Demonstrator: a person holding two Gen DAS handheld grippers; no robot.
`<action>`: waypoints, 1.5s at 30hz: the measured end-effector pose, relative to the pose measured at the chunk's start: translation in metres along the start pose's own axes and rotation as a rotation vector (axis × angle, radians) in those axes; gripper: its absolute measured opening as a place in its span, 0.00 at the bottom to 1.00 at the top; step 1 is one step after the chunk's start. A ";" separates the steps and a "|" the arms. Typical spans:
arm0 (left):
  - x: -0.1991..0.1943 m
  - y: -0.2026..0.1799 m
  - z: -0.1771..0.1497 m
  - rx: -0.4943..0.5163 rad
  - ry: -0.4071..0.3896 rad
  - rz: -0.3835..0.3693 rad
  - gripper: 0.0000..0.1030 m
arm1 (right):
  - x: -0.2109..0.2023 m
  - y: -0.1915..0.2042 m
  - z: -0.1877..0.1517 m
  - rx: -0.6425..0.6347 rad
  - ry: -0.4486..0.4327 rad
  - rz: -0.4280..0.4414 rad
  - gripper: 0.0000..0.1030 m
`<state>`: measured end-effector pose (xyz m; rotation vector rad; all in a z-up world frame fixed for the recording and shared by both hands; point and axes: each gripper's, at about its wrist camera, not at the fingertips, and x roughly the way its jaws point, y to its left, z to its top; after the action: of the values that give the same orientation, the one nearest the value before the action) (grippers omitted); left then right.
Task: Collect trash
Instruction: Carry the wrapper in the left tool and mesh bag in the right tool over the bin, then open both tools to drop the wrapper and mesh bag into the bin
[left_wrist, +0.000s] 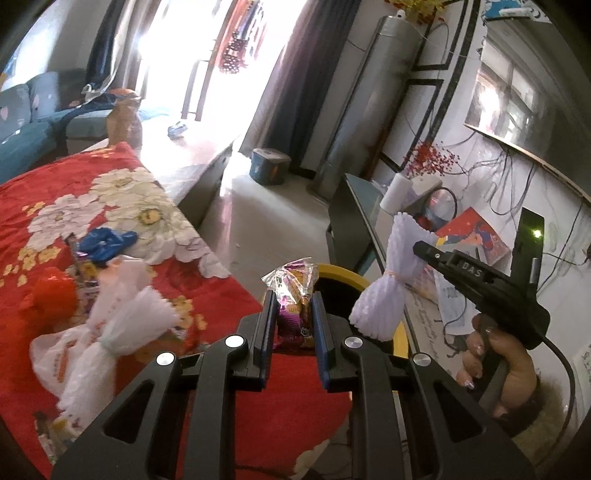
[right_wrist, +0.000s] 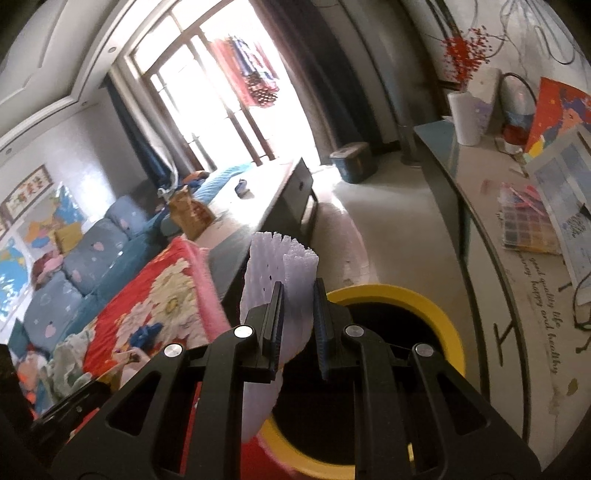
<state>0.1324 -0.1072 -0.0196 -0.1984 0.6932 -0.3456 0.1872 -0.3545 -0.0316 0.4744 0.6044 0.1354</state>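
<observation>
**Both grippers loaded, bin just ahead & below**

L gripper (left_wrist: 293, 314): jaws nearly closed, clamped on a snack wrapper (left_wrist: 293, 295), purple and orange w/ clear crinkled top. The wrapper stands upright between the pads, long axis running along the fingers, top poking out past the tips.

R gripper (right_wrist: 298, 314): jaws likewise nearly closed, pinching a white foam net (right_wrist: 280, 280). The net's long axis also runs roughly along the fingers; the frilled end sticks up past the tips, the other end hangs down below the jaws. In the left wrist view the same net (left_wrist: 384, 280) looks pinched at its waist, flaring at both ends, w/ the person's hand (left_wrist: 491, 354) on the grip.

Key relation: the bin (right_wrist: 436, 314), yellow rim and dark inside, lies straight ahead of and below both tools. From the R gripper the opening sits right under the tips and a bit to the right; the net's lower end hangs at the near rim. From the L gripper only part of the rim (left_wrist: 347, 275) shows, just beyond the wrapper and slightly right. So R looks nearer to the opening; L probably needs a bit more fwd reach and rightward shift before letting go.

More trash is left on the red blanket (left_wrist: 229, 302), off to the L gripper's left: a blue scrap (left_wrist: 105, 242) and a 2nd foam net (left_wrist: 122, 332).
</observation>
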 end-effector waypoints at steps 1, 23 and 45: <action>0.003 -0.003 0.000 0.006 0.002 -0.006 0.18 | 0.001 -0.005 0.001 0.008 0.001 -0.009 0.10; 0.076 -0.055 -0.013 0.122 0.121 -0.065 0.21 | 0.017 -0.066 -0.002 0.083 0.045 -0.118 0.18; 0.020 -0.021 -0.007 0.070 -0.011 0.098 0.91 | 0.004 -0.013 -0.013 -0.011 0.053 -0.004 0.67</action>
<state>0.1370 -0.1341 -0.0305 -0.0999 0.6762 -0.2744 0.1830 -0.3601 -0.0491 0.4600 0.6563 0.1477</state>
